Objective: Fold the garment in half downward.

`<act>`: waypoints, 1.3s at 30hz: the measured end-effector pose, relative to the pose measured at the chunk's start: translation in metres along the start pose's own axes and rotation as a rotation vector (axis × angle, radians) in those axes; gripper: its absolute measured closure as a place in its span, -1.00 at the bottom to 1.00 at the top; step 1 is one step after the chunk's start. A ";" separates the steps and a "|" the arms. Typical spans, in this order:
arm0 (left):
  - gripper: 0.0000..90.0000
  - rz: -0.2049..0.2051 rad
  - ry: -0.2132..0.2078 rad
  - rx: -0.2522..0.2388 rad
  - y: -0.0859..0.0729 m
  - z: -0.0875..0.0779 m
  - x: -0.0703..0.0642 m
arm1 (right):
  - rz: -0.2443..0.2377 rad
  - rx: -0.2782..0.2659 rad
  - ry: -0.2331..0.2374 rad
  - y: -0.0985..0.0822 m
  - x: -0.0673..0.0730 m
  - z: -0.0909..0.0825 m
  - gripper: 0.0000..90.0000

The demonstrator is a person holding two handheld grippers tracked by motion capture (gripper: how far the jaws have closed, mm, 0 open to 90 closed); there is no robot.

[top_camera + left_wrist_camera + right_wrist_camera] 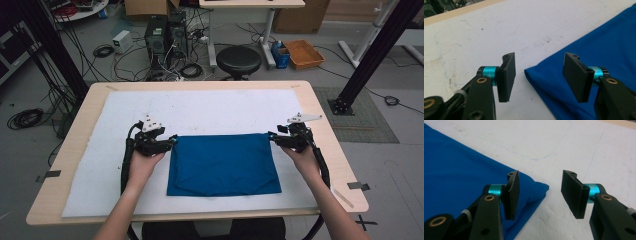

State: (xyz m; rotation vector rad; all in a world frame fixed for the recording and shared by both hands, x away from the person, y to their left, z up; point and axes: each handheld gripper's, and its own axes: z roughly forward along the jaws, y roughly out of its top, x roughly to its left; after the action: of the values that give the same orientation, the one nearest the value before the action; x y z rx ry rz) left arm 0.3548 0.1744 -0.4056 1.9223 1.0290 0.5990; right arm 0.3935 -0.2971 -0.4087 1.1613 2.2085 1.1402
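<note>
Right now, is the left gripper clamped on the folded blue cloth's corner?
No, the left gripper has its jaws apart, with the folded blue cloth corner lying between them on the white mat.

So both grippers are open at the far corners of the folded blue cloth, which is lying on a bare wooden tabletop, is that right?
Not quite. The folded blue cloth lies on a white mat that covers the wooden table, as the high view shows. The rest holds: the left gripper and right gripper are open, one at each far corner.
</note>
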 end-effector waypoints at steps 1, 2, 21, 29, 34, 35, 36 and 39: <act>-0.11 0.004 -0.003 -0.006 -0.003 -0.005 -0.003 | -0.004 -0.007 0.001 -0.003 0.001 -0.004 0.06; -0.13 0.006 -0.010 -0.010 -0.006 -0.010 -0.006 | -0.011 -0.015 0.005 -0.005 0.001 -0.007 0.05; -0.19 -0.001 -0.033 -0.044 -0.034 -0.040 -0.018 | 0.025 -0.053 -0.017 -0.022 -0.006 -0.026 -0.02; -0.19 0.005 -0.033 -0.036 -0.035 -0.040 -0.018 | 0.024 -0.049 -0.016 -0.022 -0.006 -0.025 -0.02; -0.19 0.007 -0.030 -0.033 -0.036 -0.040 -0.019 | 0.020 -0.052 -0.015 -0.023 -0.005 -0.026 -0.02; -0.19 0.002 -0.032 -0.033 -0.036 -0.039 -0.019 | 0.020 -0.052 -0.016 -0.023 -0.005 -0.026 -0.02; -0.19 0.002 -0.030 -0.029 -0.036 -0.039 -0.018 | 0.020 -0.051 -0.017 -0.023 -0.005 -0.026 -0.02; -0.19 -0.006 -0.031 -0.026 -0.037 -0.039 -0.019 | 0.020 -0.050 -0.015 -0.022 -0.005 -0.025 -0.02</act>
State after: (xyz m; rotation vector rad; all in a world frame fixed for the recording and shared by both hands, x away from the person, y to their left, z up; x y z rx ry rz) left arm 0.3005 0.1874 -0.4166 1.9000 1.0024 0.5749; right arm 0.3689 -0.3203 -0.4120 1.1704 2.1491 1.1836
